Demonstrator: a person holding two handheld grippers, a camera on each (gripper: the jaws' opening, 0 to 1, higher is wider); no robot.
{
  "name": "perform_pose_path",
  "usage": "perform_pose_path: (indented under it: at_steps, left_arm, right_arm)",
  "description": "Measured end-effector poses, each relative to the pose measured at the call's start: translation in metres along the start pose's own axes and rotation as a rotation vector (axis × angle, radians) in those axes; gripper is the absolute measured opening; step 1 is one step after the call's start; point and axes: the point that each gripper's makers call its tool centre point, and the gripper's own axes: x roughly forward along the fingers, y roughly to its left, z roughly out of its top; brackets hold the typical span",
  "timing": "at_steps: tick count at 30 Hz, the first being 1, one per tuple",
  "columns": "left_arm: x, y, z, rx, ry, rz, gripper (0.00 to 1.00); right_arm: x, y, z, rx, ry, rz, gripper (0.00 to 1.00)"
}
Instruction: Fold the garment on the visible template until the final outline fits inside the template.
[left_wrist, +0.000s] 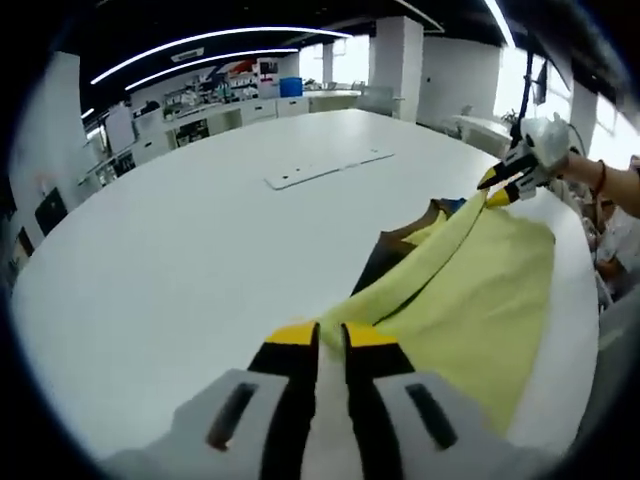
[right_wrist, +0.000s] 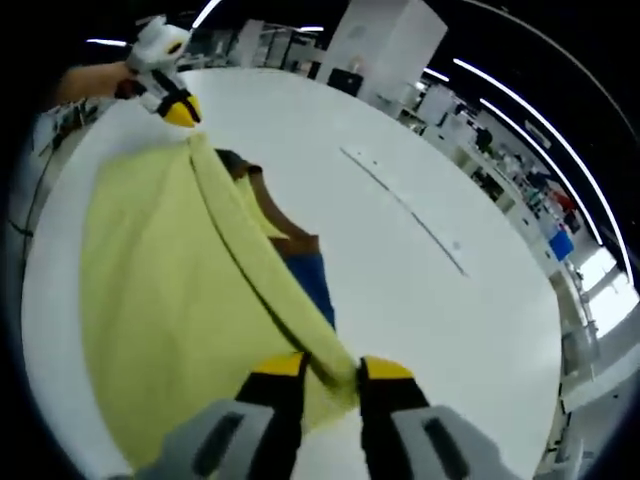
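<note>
Yellow cloth (left_wrist: 470, 290), the garment, lies toward one edge of the big white surface (left_wrist: 200, 260), with one long edge lifted and stretched taut between the two grippers. In the left gripper view, the left gripper (left_wrist: 330, 335) has its yellow-tipped fingers (left_wrist: 293, 335) nearly closed on a bunched corner of the cloth, and the right gripper (left_wrist: 500, 185) pinches the far end of the same edge, a hand behind it. In the right gripper view, the right gripper (right_wrist: 330, 370) has a fold of cloth squeezed between its fingers (right_wrist: 385, 372), and the left gripper (right_wrist: 178, 108) grips the opposite corner.

Under the raised edge, brown and blue patches (right_wrist: 300, 255) peek out; the cloth covers most of them, so I cannot tell whether they belong to the garment or lie beneath it. A flat white strip (left_wrist: 328, 168) lies well apart on the surface.
</note>
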Motion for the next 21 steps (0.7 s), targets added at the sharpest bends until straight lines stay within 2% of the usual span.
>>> perform_pose_path:
  at_steps: [3,6,8,9,11,16,21]
  left_arm:
    - [0.0,-0.01,-0.002,0.035,0.001,-0.032,0.1]
    - [0.005,-0.013,-0.012,0.163,0.047,-0.045,0.13]
    - [0.009,-0.019,-0.018,0.201,0.068,-0.047,0.18]
    - [0.012,-0.017,-0.022,0.201,0.073,-0.053,0.23]
    - [0.016,-0.013,-0.029,0.219,0.103,-0.045,0.25]
    - [0.022,-0.009,-0.025,0.215,0.092,-0.025,0.22]
    - [0.029,0.0,-0.021,0.233,0.074,0.017,0.18]
  right_arm:
    - [-0.005,0.002,-0.005,0.01,-0.013,-0.015,0.2]
    - [-0.007,0.007,-0.01,0.028,-0.029,0.002,0.21]
    - [-0.006,0.007,-0.013,0.042,-0.038,-0.006,0.21]
    - [-0.006,0.004,-0.012,0.047,-0.056,-0.016,0.21]
    - [-0.007,0.003,-0.011,0.077,-0.076,-0.012,0.21]
    - [0.002,-0.007,-0.013,0.066,-0.081,-0.031,0.19]
    - [0.004,-0.006,-0.013,0.063,-0.092,-0.041,0.16]
